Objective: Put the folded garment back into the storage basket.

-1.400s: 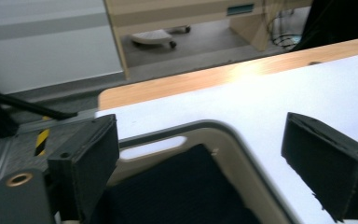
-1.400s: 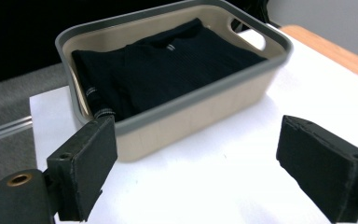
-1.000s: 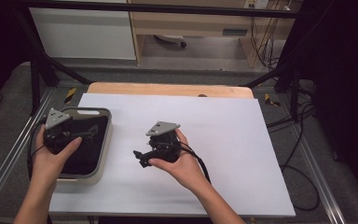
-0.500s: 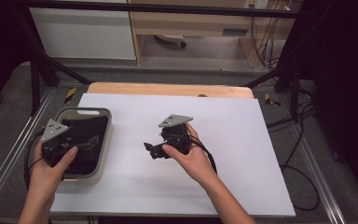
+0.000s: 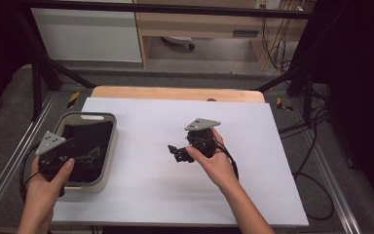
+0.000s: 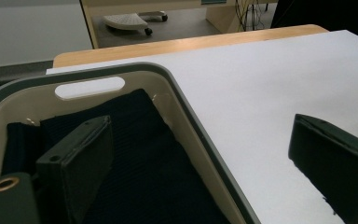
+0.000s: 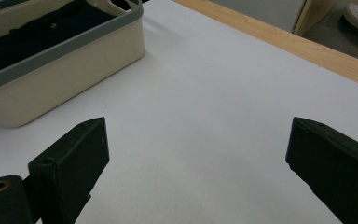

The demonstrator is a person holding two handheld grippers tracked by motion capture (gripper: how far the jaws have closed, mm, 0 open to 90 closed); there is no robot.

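Left gripper (image 5: pixel 73 158) held over bin (image 5: pixel 108 146) of dark cloth (image 5: pixel 90 139), jaws spread. Right gripper (image 5: pixel 177 152) above white table (image 5: pixel 151 195), jaws released, nothing grasped

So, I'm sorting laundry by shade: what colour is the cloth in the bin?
Very dark navy, nearly black cloth; clearest in the left gripper view.

bin (image 5: pixel 104 165): left side of bench (image 5: pixel 253 195)
cloth (image 5: pixel 88 141): in bin
left hand-held gripper (image 5: pixel 75 155): over bin's near part
right hand-held gripper (image 5: pixel 175 152): mid-bench, right of bin
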